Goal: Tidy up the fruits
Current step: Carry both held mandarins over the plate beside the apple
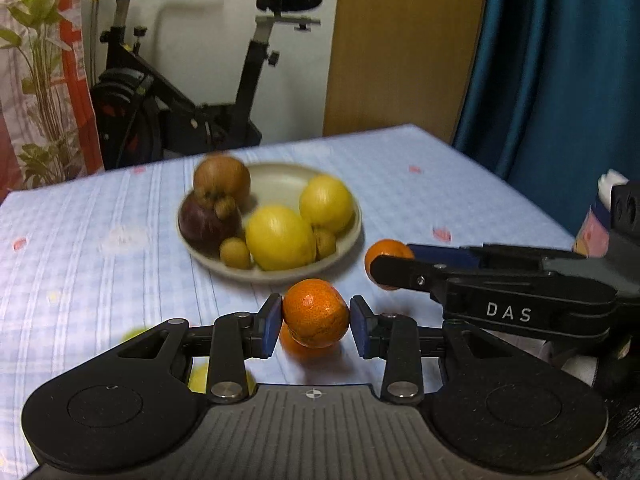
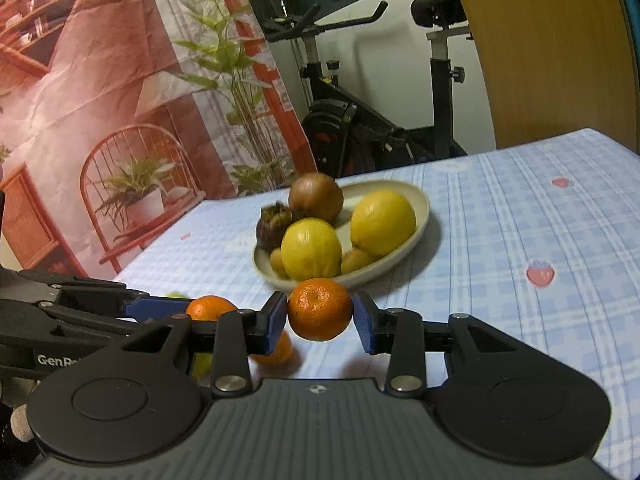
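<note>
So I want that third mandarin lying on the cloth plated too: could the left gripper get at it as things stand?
Probably not yet: the left gripper is already shut on a mandarin. The loose mandarin lies on the tablecloth just beneath, with nothing visibly blocking it; the jaws need emptying first.

home, living or spare room. exercise bike parked against a white wall behind the table, which has a blue checked cloth with strawberry prints. printed fabric backdrop of a patio scene on the left, teal curtain and wooden door panel on the right.
</note>
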`<state>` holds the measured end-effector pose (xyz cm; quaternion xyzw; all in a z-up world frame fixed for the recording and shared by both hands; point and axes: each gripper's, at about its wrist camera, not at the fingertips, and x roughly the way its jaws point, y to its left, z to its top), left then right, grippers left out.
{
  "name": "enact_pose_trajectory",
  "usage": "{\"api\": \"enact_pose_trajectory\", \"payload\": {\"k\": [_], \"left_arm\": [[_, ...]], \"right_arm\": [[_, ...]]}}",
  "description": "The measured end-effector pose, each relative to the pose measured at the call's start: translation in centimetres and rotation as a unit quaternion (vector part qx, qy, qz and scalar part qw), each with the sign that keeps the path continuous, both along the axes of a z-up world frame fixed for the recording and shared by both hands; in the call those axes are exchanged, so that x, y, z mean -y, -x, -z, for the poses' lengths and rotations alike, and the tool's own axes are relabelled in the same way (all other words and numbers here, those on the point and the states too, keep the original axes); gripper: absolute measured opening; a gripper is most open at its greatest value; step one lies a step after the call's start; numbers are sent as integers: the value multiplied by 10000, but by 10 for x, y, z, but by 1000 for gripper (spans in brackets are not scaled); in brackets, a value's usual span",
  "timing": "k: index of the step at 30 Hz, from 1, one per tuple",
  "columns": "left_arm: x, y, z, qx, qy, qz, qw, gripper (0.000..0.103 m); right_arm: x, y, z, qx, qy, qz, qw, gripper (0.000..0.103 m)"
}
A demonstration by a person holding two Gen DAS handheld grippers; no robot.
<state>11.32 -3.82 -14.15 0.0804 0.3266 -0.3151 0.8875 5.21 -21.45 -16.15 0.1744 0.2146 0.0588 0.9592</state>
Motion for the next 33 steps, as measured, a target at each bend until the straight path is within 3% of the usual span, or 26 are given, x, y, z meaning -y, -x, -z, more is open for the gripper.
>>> {"api": "enact_pose_trajectory", "payload": {"k": [16,33], "left_arm": [[10,-67,-47,424,593,-569,9957,39],[24,-122,-13,163,310,-553,9979,39]], "right_arm": [[21,-58,-46,404,435,69,9982,39],[50,-142,-33,106,582,9,9982,39]]}}
